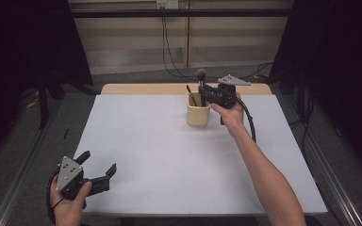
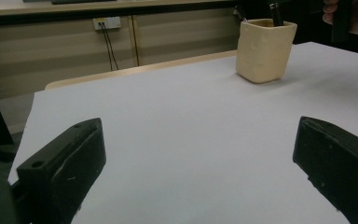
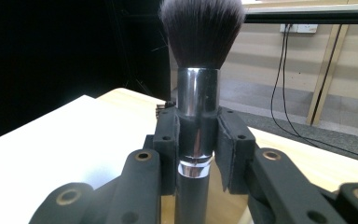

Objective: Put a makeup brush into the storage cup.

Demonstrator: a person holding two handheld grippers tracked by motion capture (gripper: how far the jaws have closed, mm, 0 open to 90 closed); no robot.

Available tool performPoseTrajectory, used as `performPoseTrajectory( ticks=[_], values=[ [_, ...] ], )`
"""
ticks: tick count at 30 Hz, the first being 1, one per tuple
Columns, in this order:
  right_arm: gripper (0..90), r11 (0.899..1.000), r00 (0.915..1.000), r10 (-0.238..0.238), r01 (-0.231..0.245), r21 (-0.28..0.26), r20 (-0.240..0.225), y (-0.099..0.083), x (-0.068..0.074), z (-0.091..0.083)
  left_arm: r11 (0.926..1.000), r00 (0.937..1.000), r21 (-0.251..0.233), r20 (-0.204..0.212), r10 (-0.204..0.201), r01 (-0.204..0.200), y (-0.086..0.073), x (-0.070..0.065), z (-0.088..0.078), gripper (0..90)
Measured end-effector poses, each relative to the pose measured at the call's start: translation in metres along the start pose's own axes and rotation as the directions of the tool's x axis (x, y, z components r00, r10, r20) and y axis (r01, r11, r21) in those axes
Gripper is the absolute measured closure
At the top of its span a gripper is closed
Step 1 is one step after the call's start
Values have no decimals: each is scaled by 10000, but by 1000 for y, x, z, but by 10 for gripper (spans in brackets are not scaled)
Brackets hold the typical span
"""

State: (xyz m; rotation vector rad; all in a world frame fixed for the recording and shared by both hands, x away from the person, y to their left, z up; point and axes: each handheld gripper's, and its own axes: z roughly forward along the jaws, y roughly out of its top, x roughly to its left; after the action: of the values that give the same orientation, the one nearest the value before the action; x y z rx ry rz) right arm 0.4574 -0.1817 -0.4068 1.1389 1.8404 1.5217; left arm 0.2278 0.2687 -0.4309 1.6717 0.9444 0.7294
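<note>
Brush: we clamp right gripper (image 3: 198, 140) on light, rigid, slick chrome-collared black makeup brush (image 3: 196, 84), above far cream square holder (image 1: 198, 115).
Left gripper (image 1: 99, 165): jaws apart, empty.

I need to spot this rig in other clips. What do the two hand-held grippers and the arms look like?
Both the left gripper and the right gripper are black, with two blocky jaws, round bolt holes, a grey three-cornered plate on top and a trailing black cable. The forearms are bare, with no sleeves or gloves showing.
</note>
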Motion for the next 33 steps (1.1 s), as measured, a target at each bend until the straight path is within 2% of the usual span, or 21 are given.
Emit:
performPoseTrajectory(
  ticks=[13, 31, 33],
  values=[
    [719, 9995, 9997, 157, -152, 290, -165, -9, 0, 1, 10000, 10000, 36, 65, 35, -36, 0, 0, 0, 26],
    [714, 9977, 9993, 330, -341, 583, 198, -23, -4, -2, 10000, 10000, -40, 96, 17, -17, 0, 0, 0, 25],
    [707, 9968, 9983, 540, -553, 576, 231, -24, -4, -3, 10000, 9999, -54, 126, 45, -44, 0, -1, 0, 25]
  ],
)
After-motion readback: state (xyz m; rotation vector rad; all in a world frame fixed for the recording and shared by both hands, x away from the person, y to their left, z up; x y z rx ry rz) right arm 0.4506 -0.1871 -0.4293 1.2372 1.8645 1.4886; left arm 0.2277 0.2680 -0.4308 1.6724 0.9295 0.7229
